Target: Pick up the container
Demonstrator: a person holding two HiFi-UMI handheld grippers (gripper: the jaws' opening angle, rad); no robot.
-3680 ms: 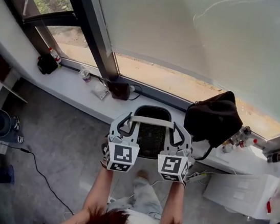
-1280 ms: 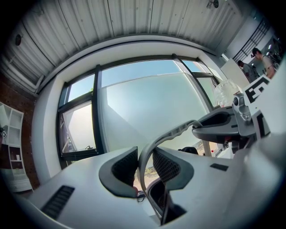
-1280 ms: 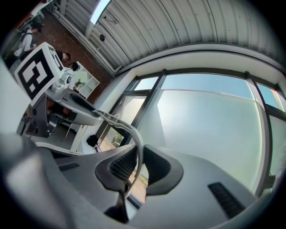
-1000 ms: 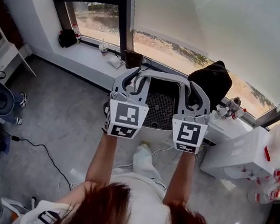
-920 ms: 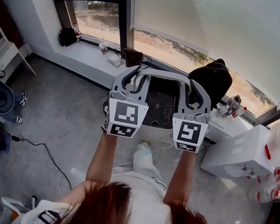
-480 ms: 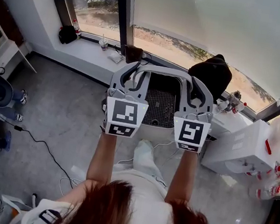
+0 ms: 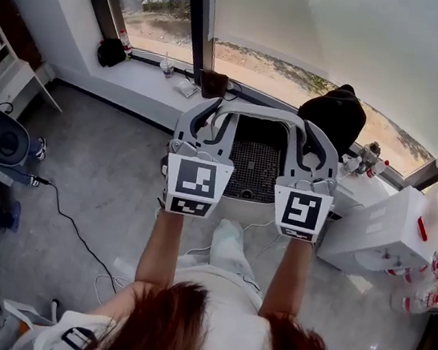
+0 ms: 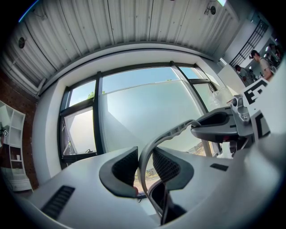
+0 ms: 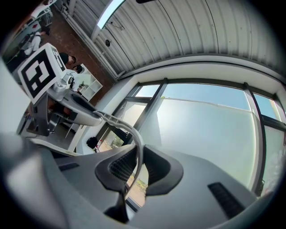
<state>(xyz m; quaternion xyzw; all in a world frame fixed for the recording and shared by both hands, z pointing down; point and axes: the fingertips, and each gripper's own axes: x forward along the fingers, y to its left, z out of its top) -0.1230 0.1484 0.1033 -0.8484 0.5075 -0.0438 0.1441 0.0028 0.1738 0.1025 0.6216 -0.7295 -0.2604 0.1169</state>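
A grey container (image 7: 245, 206) with a black mesh inside hangs in the air in front of me, held by its curved grey handle (image 7: 260, 113). My left gripper (image 7: 210, 124) is shut on the handle's left end, and my right gripper (image 7: 308, 142) is shut on its right end. In the left gripper view the handle (image 8: 172, 133) runs up from between the black ribbed pads of the left gripper (image 8: 145, 167). The right gripper view shows the handle (image 9: 133, 132) pinched between the pads of the right gripper (image 9: 136, 167). The container's base is hidden behind the grippers' marker cubes.
Beyond the container a white window sill (image 7: 139, 78) carries a cup (image 7: 167, 66), a dark box (image 7: 213, 84) and a black bag (image 7: 111, 51). A black backpack (image 7: 333, 113) sits at the right. A white cabinet (image 7: 376, 233) stands right; a cable (image 7: 67, 218) crosses the grey floor.
Since the oldest frame the container and both grippers have come up and closer to my head. Over the last second they hold almost still, and both grips stay the same.
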